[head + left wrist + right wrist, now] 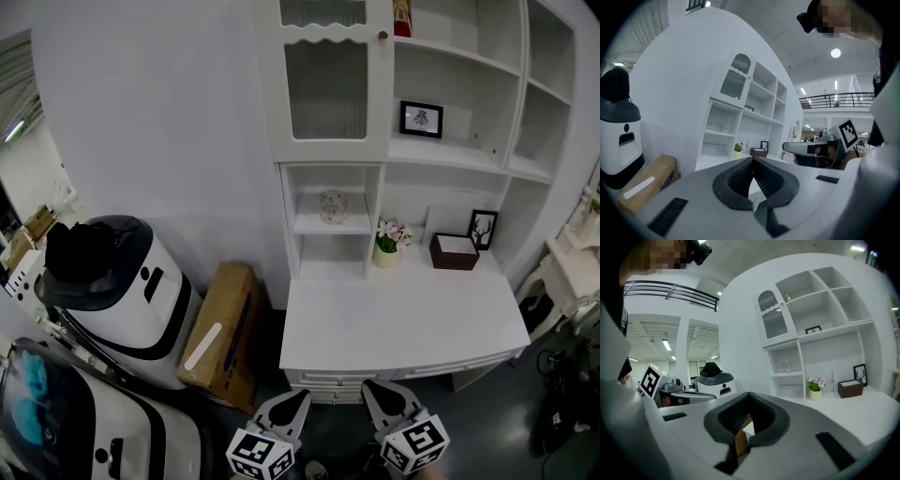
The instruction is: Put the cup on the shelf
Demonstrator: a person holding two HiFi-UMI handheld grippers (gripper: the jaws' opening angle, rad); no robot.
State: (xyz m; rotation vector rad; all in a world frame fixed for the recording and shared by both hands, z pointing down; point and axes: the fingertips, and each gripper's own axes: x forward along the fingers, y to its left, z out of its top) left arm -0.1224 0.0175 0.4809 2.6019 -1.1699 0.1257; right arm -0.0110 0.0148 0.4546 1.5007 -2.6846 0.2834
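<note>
My left claw [292,401] has its jaws pressed together with nothing between them, and my right claw [382,394] is drawn tight the same way, also empty. I hold both low at the near edge of the scene, side by side, just short of the near rim of the white tabletop [403,328], their tips pointing towards the far wall.

The cup [333,206], a clear glass one, stands upright on the shelf [309,225] in the narrow cubby at the far left of the tabletop, well apart from both claws. Just right of that cubby, on the tabletop, sits a small pot of flowers [386,246], and further right a dark brown box [455,251] with a small black picture frame [484,228] standing behind it. Above, a second framed picture [421,119] rests on a higher shelf, beside a cabinet door [326,89] with ribbed glass.

On the floor to the left of the unit a cardboard box [220,333] leans near the wall, and left of it stands a white machine [122,291] with a black cap.
</note>
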